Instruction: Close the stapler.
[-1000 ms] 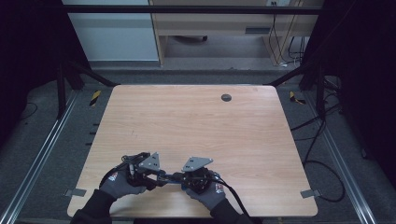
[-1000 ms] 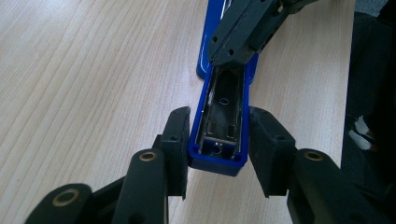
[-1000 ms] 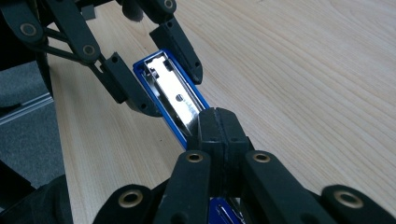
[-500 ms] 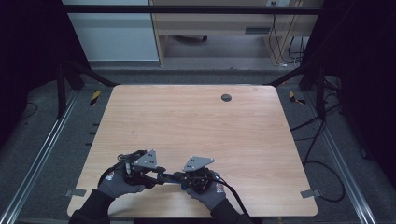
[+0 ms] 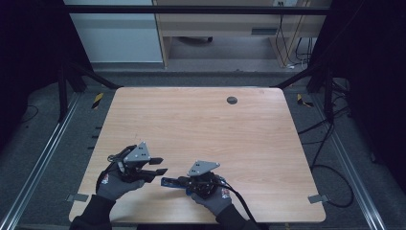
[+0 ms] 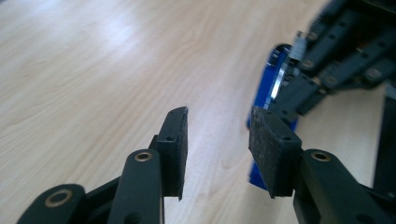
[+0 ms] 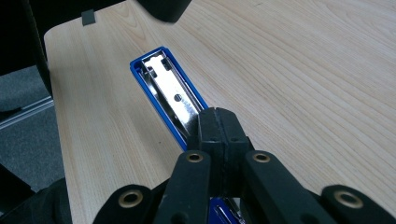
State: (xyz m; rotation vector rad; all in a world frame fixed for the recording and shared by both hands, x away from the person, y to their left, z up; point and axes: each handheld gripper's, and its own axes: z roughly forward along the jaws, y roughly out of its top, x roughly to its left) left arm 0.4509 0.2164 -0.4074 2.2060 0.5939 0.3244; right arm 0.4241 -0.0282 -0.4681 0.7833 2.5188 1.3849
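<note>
A blue stapler (image 5: 168, 181) with a shiny metal rail (image 7: 173, 95) lies opened near the table's front edge. My right gripper (image 5: 184, 182) is shut on it, and in the right gripper view the two pads (image 7: 217, 123) meet where the rail ends. My left gripper (image 5: 160, 166) hovers just left of the stapler and a little above the table. Its jaws have just been opening and stand open, with only bare wood between the pads (image 6: 217, 135). Past the left gripper's right pad stand the stapler's blue edge (image 6: 264, 88) and the right gripper's jaws (image 6: 299, 88).
The light wooden table (image 5: 201, 129) has a small dark round cap (image 5: 231, 100) near its far edge. Metal frame rails run along both sides. Cables (image 5: 330, 172) lie on the floor at the right, and the front edge is close to both hands.
The left gripper has lifted and drawn back to the left, away from the stapler, with its jaws wider apart. The right gripper and the stapler have stayed put.
</note>
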